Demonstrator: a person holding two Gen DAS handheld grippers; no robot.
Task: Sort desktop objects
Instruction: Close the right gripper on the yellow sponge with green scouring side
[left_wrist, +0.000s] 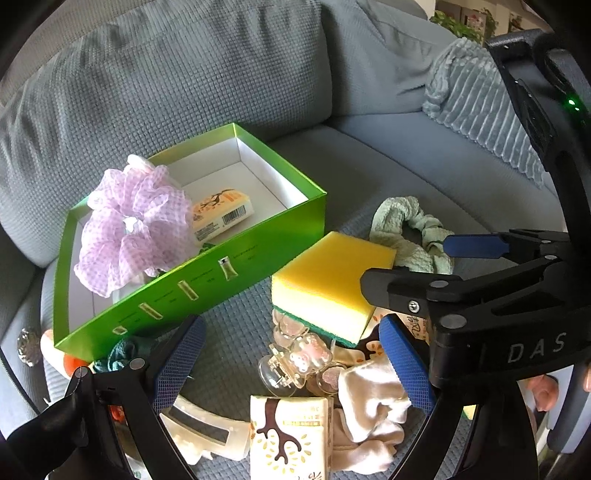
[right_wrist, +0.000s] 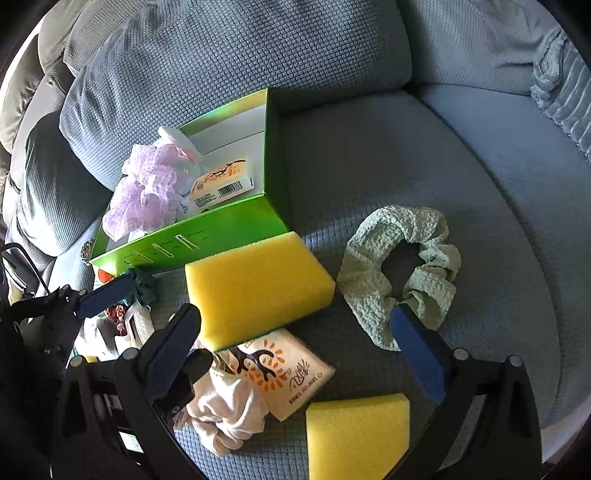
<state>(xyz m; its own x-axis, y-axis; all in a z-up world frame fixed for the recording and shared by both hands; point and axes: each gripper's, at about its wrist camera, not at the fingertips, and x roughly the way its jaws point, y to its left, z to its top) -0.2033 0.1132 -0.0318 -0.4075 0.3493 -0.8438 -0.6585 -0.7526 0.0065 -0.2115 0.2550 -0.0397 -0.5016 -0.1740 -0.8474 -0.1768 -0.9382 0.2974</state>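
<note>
- Right now we hold both tools over a grey sofa seat (right_wrist: 424, 155), where the things to sort lie.
- Our left hand-held gripper (left_wrist: 291, 363) is spread wide and empty, above a clear hair clip (left_wrist: 291, 363) and a tissue packet (left_wrist: 290, 435).
- Our right hand-held gripper (right_wrist: 295, 347) is also spread wide and grips nothing; between its fingers we see a yellow sponge (right_wrist: 255, 286) and a second tissue packet (right_wrist: 288, 373) partly under that sponge.
- An open green box (left_wrist: 258, 254) sits at the back of the seat, against the cushion; a lilac scrunchie (left_wrist: 129, 225) drapes over its near wall, and a small tissue packet (left_wrist: 221, 214) lies inside.
- The yellow sponge rests just beside the box's near corner.
- A pale green scrunchie (right_wrist: 399, 266) lies to the right of the sponge, its edge touching our right fingertip (right_wrist: 417, 354).
- A cream scrunchie (right_wrist: 225, 410) sits beside the second packet, and another yellow sponge (right_wrist: 358, 435) lies nearest us.
</note>
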